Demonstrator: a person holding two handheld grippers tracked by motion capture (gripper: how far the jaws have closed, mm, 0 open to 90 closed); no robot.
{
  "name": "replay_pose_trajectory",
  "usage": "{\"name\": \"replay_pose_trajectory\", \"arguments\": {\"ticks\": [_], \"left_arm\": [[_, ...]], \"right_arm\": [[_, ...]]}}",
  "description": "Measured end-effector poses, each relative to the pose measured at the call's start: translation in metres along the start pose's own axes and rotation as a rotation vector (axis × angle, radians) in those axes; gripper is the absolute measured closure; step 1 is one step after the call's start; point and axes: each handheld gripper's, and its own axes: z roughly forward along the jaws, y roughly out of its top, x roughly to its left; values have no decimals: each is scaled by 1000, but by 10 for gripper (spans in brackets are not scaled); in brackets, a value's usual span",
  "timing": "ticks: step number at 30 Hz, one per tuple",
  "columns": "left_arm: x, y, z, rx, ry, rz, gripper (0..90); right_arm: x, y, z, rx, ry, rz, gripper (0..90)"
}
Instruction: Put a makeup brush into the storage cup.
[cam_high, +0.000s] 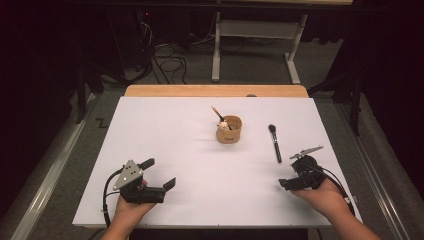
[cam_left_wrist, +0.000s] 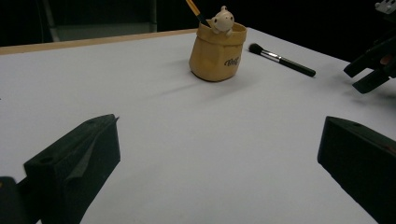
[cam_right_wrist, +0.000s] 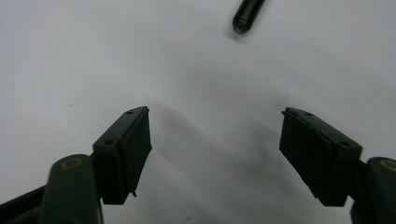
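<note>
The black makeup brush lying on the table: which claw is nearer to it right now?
Right. The right claw sits just below the handle end of the makeup brush, jaws open and empty. The left claw is far across the table, left of the tan cup.

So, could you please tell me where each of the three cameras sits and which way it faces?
High view: above the person's side, looking forward and down on the table; both forearms, left gripper and right gripper show.
Left gripper view: rides the left gripper, looking across at the holder and brush; its open jaws frame it.
Right gripper view: rides the right gripper, looking down at the table; open jaws, brush handle tip.
All three views share the brush.
</note>
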Motion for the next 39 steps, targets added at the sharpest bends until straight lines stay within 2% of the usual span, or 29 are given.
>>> {"name": "replay_pose_trajectory", "arguments": {"ticks": [14, 16, 21, 23, 33, 39], "left_arm": [[2, 1, -3, -20, -3, -12, 2], [2, 1, -3, -19, -3, -13, 2], [2, 1, -4, -18, -3, -8, 3], [2, 1, -4, -15, -5, -8, 2], [2, 1, -3, -15, -6, -6, 2], [2, 1, -4, -19, -3, -5, 3]], "right_arm": [[-11, 33, 3, 20, -25, 53, 414], [-12, 37, 5, 22, -32, 42, 428], [-18, 47, 12, 25, -40, 81, 445], [-20, 50, 15, 25, -23, 88, 465], [-27, 64, 22, 23, -24, 114, 516], [-27, 72, 25, 35, -25, 130, 556]]}}
